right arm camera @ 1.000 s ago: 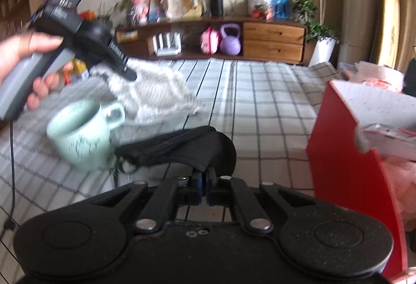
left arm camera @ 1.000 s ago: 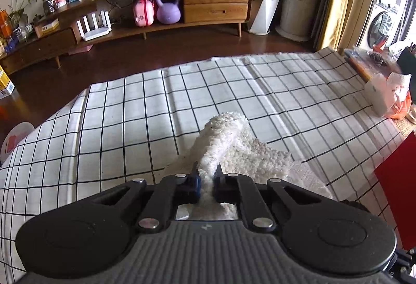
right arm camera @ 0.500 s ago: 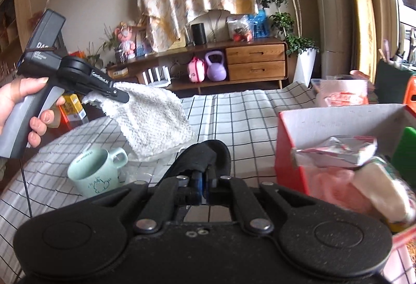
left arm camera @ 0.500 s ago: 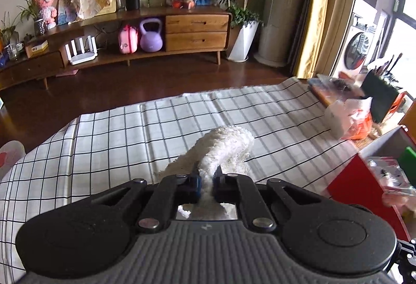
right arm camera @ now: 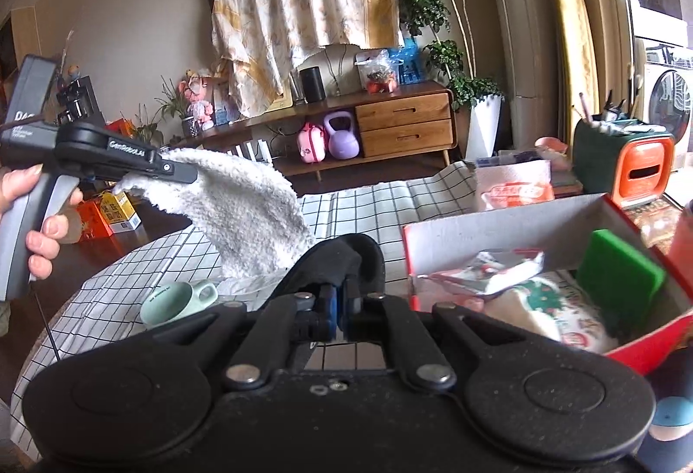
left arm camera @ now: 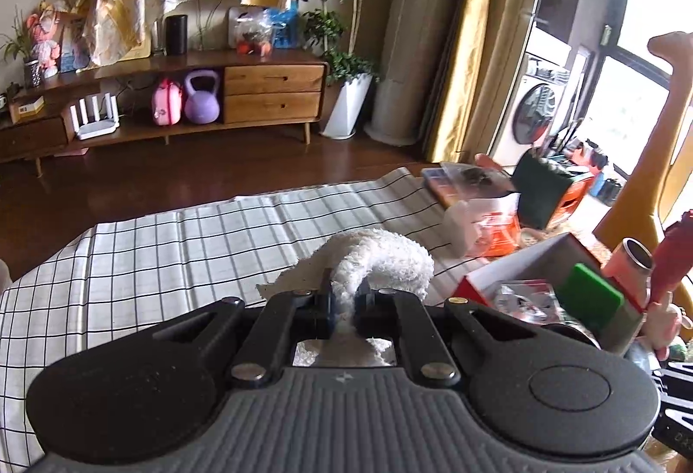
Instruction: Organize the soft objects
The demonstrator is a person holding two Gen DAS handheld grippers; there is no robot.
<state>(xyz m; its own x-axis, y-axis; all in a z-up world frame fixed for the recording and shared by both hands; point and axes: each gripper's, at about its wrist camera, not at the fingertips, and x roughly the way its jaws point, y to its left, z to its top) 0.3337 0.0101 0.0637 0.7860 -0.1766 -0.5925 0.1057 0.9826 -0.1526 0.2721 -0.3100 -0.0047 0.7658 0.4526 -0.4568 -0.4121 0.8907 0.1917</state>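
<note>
Your left gripper pinches the white towel, lifted off the checked tabletop. Your right gripper pinches the black cloth, raised beside the red box near the tabletop's right edge.

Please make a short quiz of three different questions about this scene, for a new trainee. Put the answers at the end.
1. True or false: the left gripper holds a white fluffy cloth up off the checked tablecloth.
2. What does the right gripper pinch? A) a mint mug B) a black fabric piece C) a green block
3. Fill in: the green block stands inside the ____ box.

Key: 1 true; 2 B, the black fabric piece; 3 red.
</note>
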